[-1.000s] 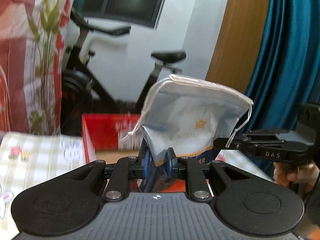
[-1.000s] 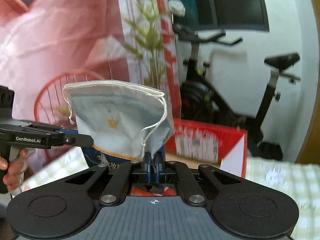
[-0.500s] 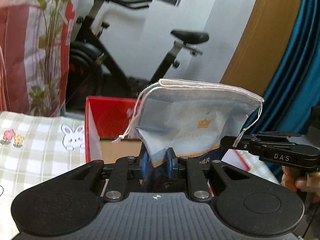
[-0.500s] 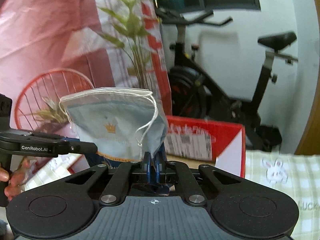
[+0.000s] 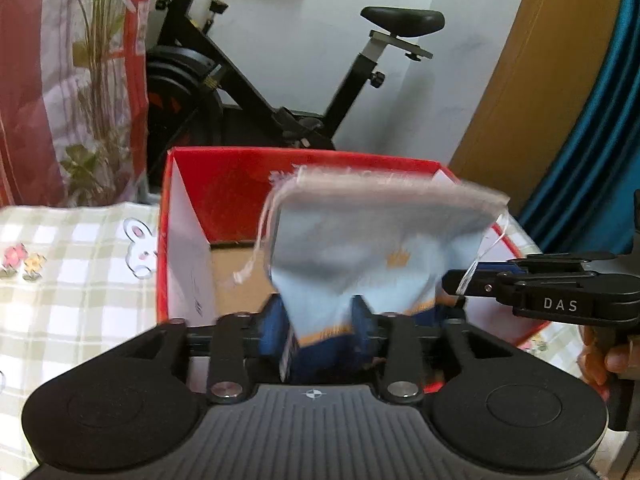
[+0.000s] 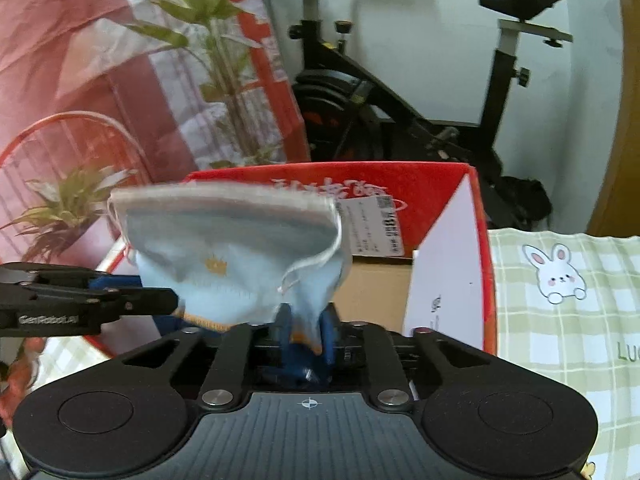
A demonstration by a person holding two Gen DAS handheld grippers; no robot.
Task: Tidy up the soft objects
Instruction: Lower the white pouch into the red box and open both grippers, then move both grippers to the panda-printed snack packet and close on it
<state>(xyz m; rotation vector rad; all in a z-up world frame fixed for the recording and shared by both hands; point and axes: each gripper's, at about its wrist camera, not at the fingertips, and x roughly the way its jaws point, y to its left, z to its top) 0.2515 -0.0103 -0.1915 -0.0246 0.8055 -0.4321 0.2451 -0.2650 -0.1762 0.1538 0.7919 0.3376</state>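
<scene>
A light blue drawstring pouch [image 5: 372,248] with a gold crown print is held between both grippers above an open red cardboard box [image 5: 240,172]. My left gripper [image 5: 320,324] is shut on the pouch's lower left edge. My right gripper [image 6: 306,330] is shut on its lower right edge; the pouch [image 6: 236,248] is blurred from motion. Each gripper shows from the side in the other's view: the right one [image 5: 472,284] and the left one [image 6: 160,304]. The box [image 6: 440,184] has white inner flaps and a brown bottom.
The box stands on a green checked tablecloth [image 5: 72,280] with bunny prints [image 6: 558,276]. Behind it are a black exercise bike [image 5: 280,92], a red-and-white plant-print bag [image 5: 72,80], a wooden panel and a teal curtain [image 5: 592,120].
Both grippers have tipped and moved down toward the red box with the pouch. The box opening now fills the middle of both views, with the pouch just over it.
</scene>
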